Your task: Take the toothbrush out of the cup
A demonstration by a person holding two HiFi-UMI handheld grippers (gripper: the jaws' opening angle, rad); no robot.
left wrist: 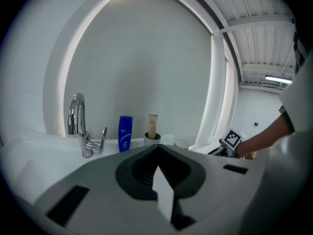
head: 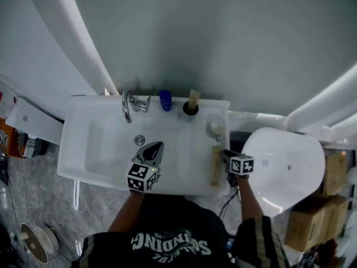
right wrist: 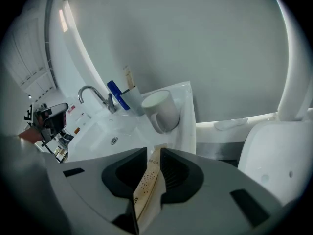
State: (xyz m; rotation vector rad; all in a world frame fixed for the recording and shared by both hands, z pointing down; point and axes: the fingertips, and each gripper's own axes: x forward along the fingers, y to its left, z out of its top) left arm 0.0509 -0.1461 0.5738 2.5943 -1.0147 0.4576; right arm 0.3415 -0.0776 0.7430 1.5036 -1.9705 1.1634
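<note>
White sink [head: 75, 144] against a grey wall. Along its back ledge, left to right: tap [head: 127, 106], blue bottle [head: 165, 100], dark cup [head: 191, 110], and further right and nearer, a white mug [head: 217, 127]. The toothbrush [head: 193, 97] shows as a flat tan stick standing upright in the cup, its top clear of the rim. It is well apart from both grippers. Left gripper [head: 155, 148] hangs over the basin just beside the drain [head: 139, 140]. Its jaws are together and nothing identifiable is held. A pale sliver at their seam, cannot make out what. Right gripper [head: 223, 154] is at the sink's right rim, jaws clamped on a tan pack [head: 215, 167]. The pack is long and flat, with rows of small dots and some print. It lies along the rim, pointing toward the mug. Whether it touches the rim, cannot tell. White toilet lid [head: 284, 169] just right of the sink. Cardboard boxes [head: 312, 228] beyond it on the floor.
</note>
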